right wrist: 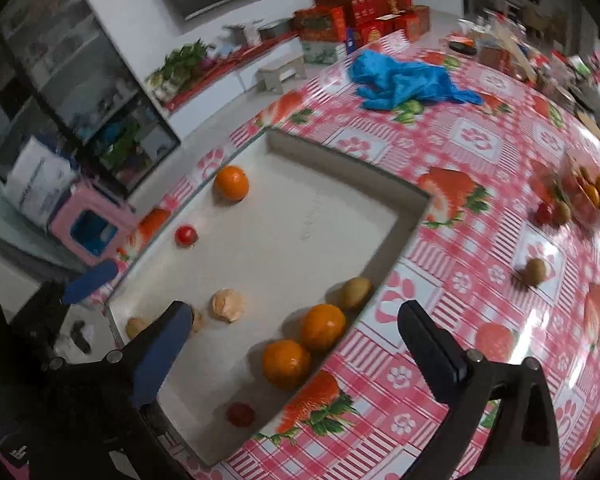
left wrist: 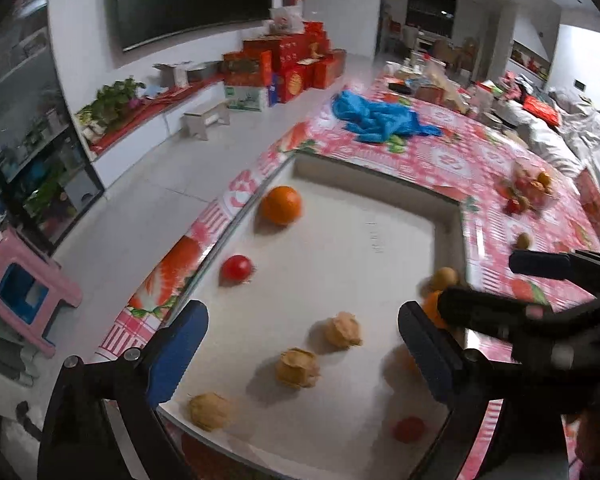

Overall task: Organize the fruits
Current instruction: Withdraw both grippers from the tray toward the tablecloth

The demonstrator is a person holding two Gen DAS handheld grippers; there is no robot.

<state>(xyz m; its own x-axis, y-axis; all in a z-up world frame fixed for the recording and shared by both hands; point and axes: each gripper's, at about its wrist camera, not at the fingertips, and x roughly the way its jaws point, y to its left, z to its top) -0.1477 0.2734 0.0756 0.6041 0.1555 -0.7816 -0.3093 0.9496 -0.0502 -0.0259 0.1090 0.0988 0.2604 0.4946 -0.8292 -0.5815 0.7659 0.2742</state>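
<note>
A white shallow tray (left wrist: 448, 232) (right wrist: 404, 224) sits on the pink patterned tablecloth. In it lie an orange (left wrist: 281, 205) (right wrist: 231, 182), a red tomato (left wrist: 237, 267) (right wrist: 186, 235), papery husked fruits (left wrist: 342, 330) (right wrist: 228, 305), two more oranges (right wrist: 323, 326), a kiwi (right wrist: 356, 292) and another small red fruit (left wrist: 409, 429) (right wrist: 240, 414). My left gripper (left wrist: 304, 344) hangs open above the husked fruits, touching none. My right gripper (right wrist: 296, 316) is open over the tray's right edge, above the two oranges, with nothing between its pads.
A loose kiwi (right wrist: 536, 271) lies on the tablecloth to the right. Beyond it is a heap of mixed fruit (right wrist: 588, 196) (left wrist: 530, 190). A crumpled blue cloth (right wrist: 404, 84) lies further back. A pink stool (left wrist: 24, 296) stands on the floor to the left.
</note>
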